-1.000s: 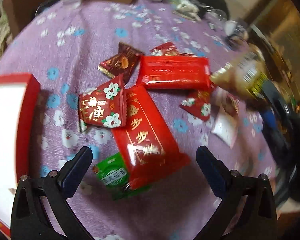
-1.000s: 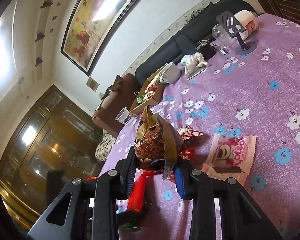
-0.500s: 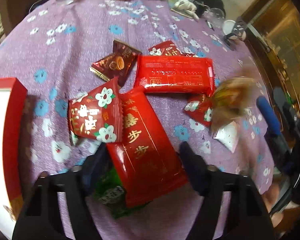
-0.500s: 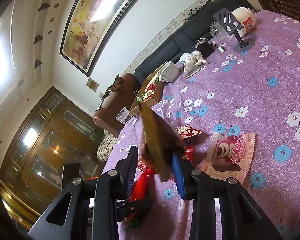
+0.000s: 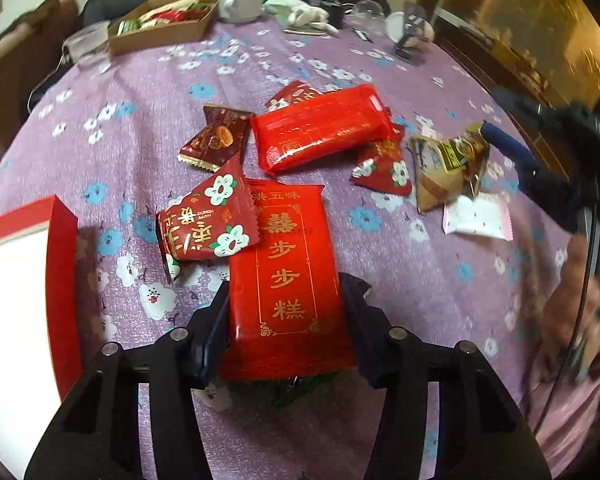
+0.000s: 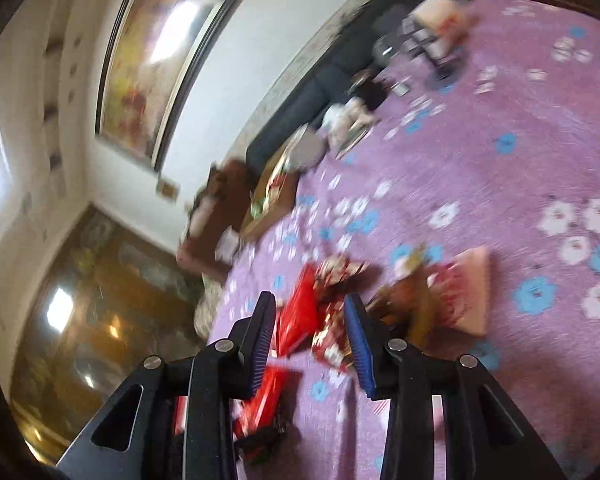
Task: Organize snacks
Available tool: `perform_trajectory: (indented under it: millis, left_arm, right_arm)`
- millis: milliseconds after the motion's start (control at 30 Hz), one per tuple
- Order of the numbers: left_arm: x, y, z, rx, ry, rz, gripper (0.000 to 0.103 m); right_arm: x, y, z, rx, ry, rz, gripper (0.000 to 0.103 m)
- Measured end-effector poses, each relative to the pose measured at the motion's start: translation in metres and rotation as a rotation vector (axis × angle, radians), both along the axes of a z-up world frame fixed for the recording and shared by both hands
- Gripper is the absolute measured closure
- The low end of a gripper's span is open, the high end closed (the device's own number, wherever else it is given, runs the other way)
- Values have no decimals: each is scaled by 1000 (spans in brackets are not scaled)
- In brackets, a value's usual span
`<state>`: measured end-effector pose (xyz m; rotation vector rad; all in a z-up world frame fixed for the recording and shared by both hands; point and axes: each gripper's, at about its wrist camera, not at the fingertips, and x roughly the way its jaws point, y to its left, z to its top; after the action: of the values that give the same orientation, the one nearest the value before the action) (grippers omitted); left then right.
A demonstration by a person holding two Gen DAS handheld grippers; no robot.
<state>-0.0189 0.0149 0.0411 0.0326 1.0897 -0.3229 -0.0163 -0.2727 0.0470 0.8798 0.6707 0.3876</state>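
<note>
My left gripper is shut on a long red cake packet with gold characters, lying over a green packet. A red flowered packet, a brown pastry packet and a second long red packet lie beyond it. In the blurred right wrist view my right gripper is open and empty. The brown-gold packet lies on the cloth beside its blue finger, next to a pink-white packet.
A red box with a white inside stands at the left. A cardboard tray of snacks, a white cup, a glass and a phone stand are at the back of the purple flowered tablecloth.
My left gripper moved forward and closed on the long red cake packet. My right gripper opened and let go of the brown-gold packet, which now lies on the cloth.
</note>
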Motion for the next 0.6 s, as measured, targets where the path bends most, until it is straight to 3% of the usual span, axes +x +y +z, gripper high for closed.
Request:
perform_trajectory:
  millis: [67,167,400,600]
  left_arm:
    - [0,1,1,1,4,-5,52]
    - [4,2,0,7,22,-6,51]
    - [9,1,-7,-17,61,17,41]
    - [10,-2,-7,-37,41,-1,41]
  right_arm:
    - [-2,-14,-3,33,10,-48,44]
    - [2,-20,-12,72,43,-52,44]
    - [8,-23,-19,62,114,-70,43]
    - [6,-28,-20,-44,186,-146,43]
